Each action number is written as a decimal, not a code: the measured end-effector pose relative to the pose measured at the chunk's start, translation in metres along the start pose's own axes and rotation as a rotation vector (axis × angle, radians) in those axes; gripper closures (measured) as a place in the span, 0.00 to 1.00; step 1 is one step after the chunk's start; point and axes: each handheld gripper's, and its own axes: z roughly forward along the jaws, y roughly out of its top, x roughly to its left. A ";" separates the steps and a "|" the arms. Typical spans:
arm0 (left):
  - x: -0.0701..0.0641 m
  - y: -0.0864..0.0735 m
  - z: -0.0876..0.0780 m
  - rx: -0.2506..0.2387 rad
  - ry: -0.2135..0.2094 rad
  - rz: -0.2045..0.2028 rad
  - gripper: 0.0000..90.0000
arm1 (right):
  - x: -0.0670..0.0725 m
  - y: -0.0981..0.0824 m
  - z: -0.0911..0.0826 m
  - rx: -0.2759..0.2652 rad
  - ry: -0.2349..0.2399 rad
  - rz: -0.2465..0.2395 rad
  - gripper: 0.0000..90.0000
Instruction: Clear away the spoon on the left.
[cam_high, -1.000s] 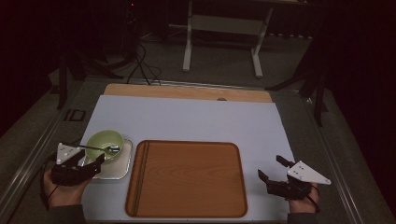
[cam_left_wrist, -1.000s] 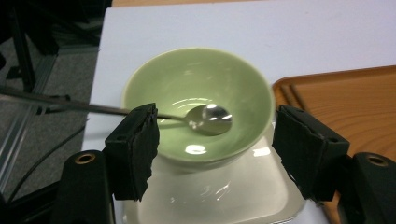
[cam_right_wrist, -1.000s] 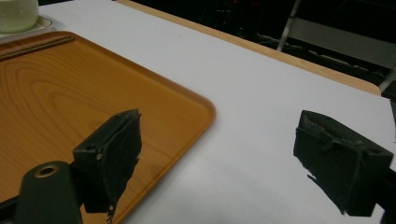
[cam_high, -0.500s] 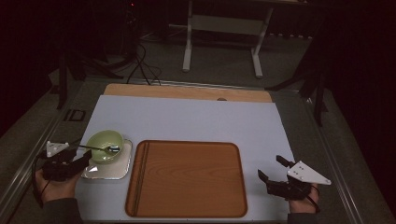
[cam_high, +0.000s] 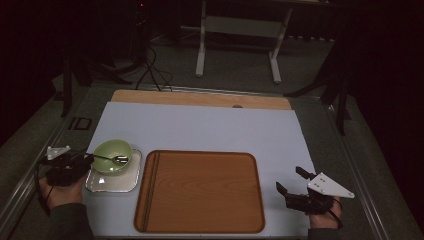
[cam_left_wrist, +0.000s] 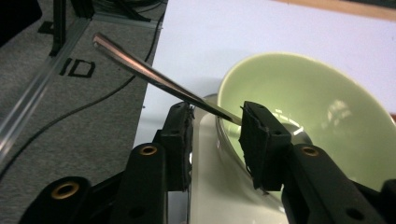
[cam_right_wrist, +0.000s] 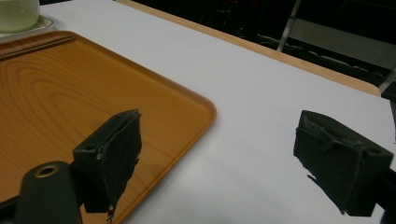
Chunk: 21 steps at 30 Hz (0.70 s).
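While my left tongs (cam_left_wrist: 214, 123) have just been closing, the slim, shiny metal spoon (cam_left_wrist: 154, 74) passes between them, leaning from the green bowl (cam_high: 113, 156); my right tongs (cam_right_wrist: 224, 154) gape apart.

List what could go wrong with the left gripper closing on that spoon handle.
The left gripper has been closing around the spoon handle, with gaps beside both pads, so a thin, shiny handle might slip. One pad sits close to the green bowl rim; lifting could tip the bowl on its plate.
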 end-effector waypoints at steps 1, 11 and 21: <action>0.000 0.000 0.000 0.000 0.000 0.000 0.72 | 0.000 0.000 0.000 0.000 0.000 0.001 0.16; 0.007 0.008 0.016 0.008 -0.004 -0.071 0.73 | 0.000 0.000 0.000 0.004 0.001 -0.004 0.16; 0.005 0.014 0.024 -0.012 -0.023 -0.072 0.73 | 0.001 0.000 0.000 0.007 0.001 -0.007 0.16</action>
